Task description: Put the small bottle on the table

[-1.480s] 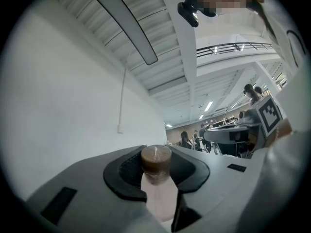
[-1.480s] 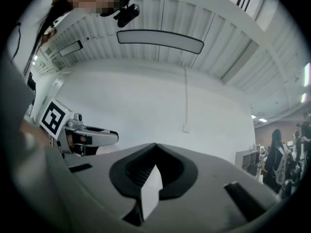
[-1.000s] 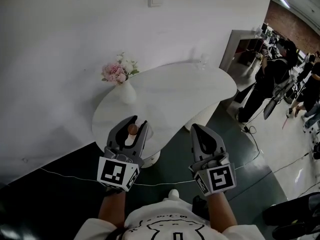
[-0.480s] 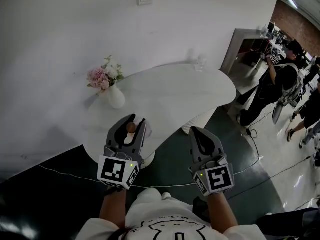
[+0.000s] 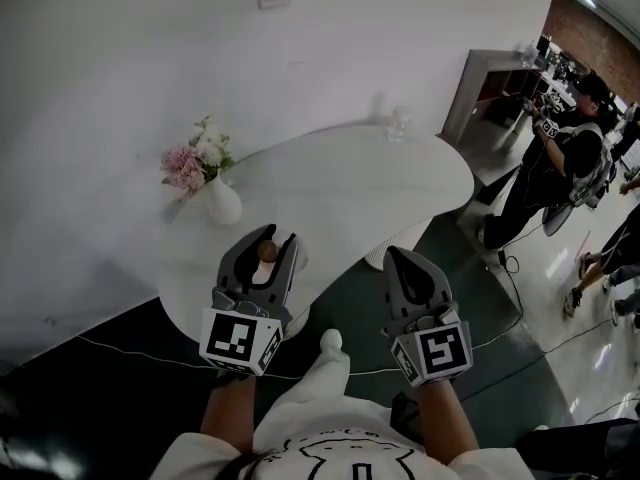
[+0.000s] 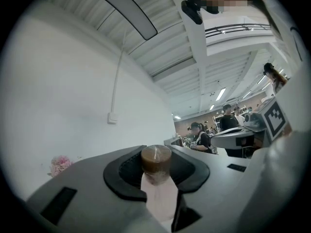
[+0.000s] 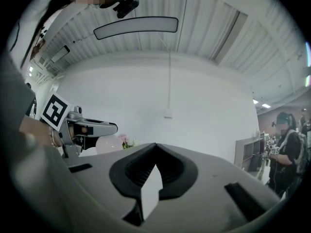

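Left gripper (image 5: 277, 238): jaws clenched on the small bottle (image 5: 267, 253). In the left gripper view the brown cap stands upright between the two dark pads, with the pale body hanging below them. The grip looks high, close to the cap.

Right gripper (image 5: 400, 255): jaws drawn together at the tips, with nothing between them.

Position: the bottle is in the air over the near rim of the white table (image 5: 400, 183) and is not yet set down. A vase of pink flowers (image 5: 222, 203) stands on the left part of the top, near your left gripper. A small clear object (image 5: 398, 125) sits at the far edge; you cannot tell what it is.

Step in hand: carry and place.
- Aim for the bare middle of the top, well apart from the vase.
- Keep the cap pointing up. With so high a grip, the body probably swings if you tilt.
- Lower until the base rests flat on the top, and only then part the jaws.
- Draw the gripper straight back so no pad catches the cap; a narrow bottle likely tips at a light nudge.
- Hold your right gripper off to the side, clear of the table edge.
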### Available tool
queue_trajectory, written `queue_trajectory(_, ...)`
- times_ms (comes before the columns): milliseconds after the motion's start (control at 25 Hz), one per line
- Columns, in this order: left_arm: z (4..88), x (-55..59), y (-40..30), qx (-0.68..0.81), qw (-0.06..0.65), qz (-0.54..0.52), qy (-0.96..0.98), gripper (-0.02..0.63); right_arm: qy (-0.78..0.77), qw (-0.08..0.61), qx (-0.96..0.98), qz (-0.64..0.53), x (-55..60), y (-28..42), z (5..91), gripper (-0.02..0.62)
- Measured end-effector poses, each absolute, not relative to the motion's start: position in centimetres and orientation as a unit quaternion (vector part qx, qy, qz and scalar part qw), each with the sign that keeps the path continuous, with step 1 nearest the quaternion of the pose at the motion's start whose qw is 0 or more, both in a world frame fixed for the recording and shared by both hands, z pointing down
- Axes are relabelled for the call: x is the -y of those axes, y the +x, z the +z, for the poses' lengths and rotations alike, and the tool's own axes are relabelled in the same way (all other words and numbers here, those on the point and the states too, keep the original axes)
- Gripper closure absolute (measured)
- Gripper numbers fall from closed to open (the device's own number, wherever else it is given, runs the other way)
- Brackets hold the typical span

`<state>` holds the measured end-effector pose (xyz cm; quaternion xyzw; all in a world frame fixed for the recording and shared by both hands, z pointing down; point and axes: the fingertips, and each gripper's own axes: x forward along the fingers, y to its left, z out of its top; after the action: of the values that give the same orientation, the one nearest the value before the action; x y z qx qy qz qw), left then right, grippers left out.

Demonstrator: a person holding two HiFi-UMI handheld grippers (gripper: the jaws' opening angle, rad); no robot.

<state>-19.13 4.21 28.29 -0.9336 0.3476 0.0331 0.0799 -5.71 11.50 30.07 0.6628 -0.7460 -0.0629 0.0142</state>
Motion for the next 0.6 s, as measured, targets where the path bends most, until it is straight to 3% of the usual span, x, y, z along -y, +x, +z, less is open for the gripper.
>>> queue_trajectory(600,29.8,5.2,-11.6,-0.342,0.069,0.029,-0.937,0.488,0.663,0.030,0.746,-0.053,-2.3,1.5,31.8,0.595)
